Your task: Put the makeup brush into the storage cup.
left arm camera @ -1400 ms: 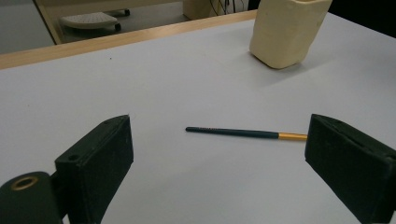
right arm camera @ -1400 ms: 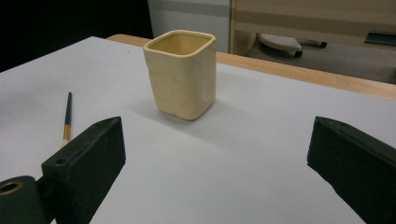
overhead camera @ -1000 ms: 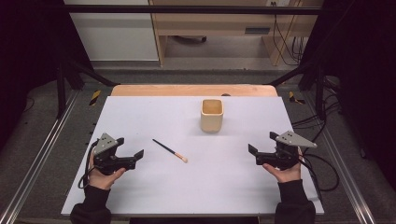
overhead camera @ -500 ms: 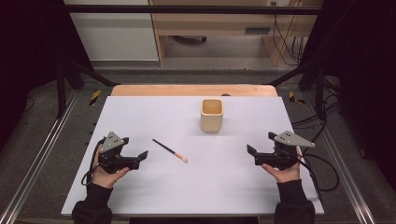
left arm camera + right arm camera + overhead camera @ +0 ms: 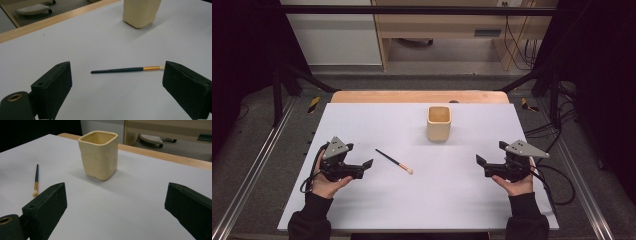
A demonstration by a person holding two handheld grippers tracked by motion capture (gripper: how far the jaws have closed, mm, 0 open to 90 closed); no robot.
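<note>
A thin dark-handled brush (image 5: 393, 160) with a gold ferrule and pale tip lies flat on the white table (image 5: 362, 120). In the left gripper view the brush (image 5: 125, 69) lies just beyond the jaws, crosswise. My left gripper (image 5: 368, 167) is open, a short way left of the brush, and holds nothing. A cream square cup (image 5: 439, 123) stands upright at the table's middle back. The right gripper view looks toward the cup (image 5: 98, 154), with the brush (image 5: 36, 180) at its left. My right gripper (image 5: 480, 166) is open and empty at the right side.
A wooden strip (image 5: 417, 96) runs along the table's far edge. Metal rails (image 5: 257, 165) flank both sides. Cables (image 5: 557, 175) trail off to the right of the table. Beyond the table stands a wooden bench (image 5: 447, 25) over grey floor.
My left gripper has moved right, closer to the brush. The right gripper has barely shifted. Brush and cup lie where they were.
</note>
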